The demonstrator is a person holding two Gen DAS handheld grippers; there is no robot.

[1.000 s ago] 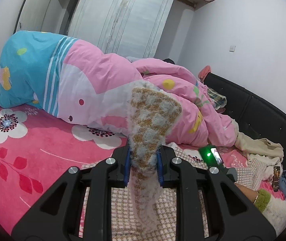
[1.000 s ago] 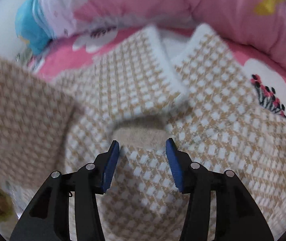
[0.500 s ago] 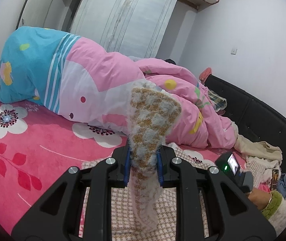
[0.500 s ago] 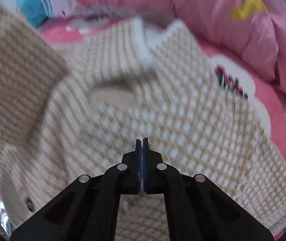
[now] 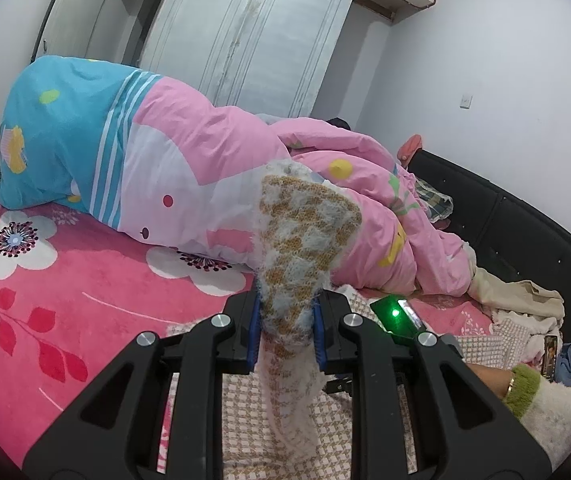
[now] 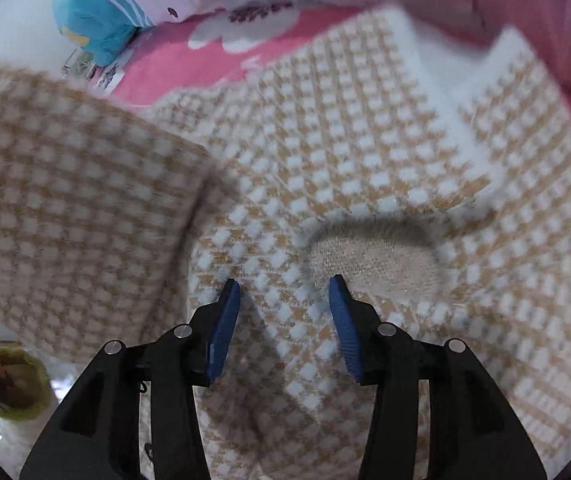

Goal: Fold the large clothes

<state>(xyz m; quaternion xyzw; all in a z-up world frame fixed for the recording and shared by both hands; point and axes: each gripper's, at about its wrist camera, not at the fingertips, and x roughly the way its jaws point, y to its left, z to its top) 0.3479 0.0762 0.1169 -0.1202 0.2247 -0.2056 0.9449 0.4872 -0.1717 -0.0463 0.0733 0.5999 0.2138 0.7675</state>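
Up front, left wrist view: left gripper (image 5: 286, 330) clamped on a raised fold of checked sweater (image 5: 305, 236), above the pink bed (image 5: 65, 292). Right wrist view: right gripper (image 6: 284, 312) just reopened, pads apart over the sweater, nothing pinched.

No text, label, brand or number can be read anywhere — not in either wrist view.

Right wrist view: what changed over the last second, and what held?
The right claw, open a second ago, snapped shut on nothing and has just reopened above the checked sweater, pads not touching it, its aim shifting across the knit. The left claw stayed clamped on the lifted fold of sweater, unmoved.
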